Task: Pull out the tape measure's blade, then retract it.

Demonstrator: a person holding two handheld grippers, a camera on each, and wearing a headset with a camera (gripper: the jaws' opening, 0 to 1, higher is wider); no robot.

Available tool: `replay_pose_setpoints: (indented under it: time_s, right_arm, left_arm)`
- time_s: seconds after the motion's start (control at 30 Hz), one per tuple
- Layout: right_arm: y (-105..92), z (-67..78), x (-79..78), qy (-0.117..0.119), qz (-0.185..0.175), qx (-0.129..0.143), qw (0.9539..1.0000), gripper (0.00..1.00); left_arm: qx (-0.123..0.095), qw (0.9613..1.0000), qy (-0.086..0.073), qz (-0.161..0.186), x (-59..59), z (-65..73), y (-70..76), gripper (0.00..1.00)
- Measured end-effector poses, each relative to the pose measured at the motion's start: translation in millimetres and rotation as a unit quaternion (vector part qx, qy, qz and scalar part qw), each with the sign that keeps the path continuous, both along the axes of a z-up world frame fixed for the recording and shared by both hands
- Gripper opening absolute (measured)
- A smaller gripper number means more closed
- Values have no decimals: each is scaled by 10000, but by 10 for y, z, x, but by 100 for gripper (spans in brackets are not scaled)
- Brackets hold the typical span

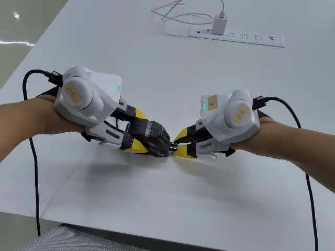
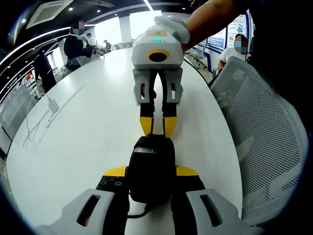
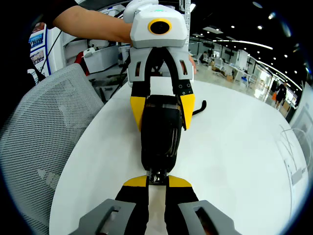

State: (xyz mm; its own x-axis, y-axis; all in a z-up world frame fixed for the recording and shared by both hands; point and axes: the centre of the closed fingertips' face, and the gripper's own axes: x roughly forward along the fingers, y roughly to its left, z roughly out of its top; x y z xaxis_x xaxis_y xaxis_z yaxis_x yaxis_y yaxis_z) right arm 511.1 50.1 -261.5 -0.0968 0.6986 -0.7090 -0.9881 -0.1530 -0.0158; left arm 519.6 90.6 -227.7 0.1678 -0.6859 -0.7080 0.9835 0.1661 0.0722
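Left tool (image 1: 137, 130) clamped on the tape measure (image 1: 153, 136); right tool (image 1: 178, 144), at its 3 o'clock, pinches the blade hook (image 3: 155, 177); pull-out looks unstarted, needing a straight draw apart

White/yellow L tool (image 1: 142, 130), R tool (image 1: 179, 144)

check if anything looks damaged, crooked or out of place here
Nothing stands out. The tape measure sits straight in the left gripper, the right gripper pinches its tip, and the power strip lies flat at the far side of the table.
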Motion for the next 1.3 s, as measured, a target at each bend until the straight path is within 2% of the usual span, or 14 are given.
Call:
replay_pose_setpoints:
  time_s: [1.3]
  right_arm:
    - [-326, 15, 34, 81, -230, 37, 9997, 7]
  left_arm:
    - [-38, 10000, -1, 10, -5, -1, -9, 27]
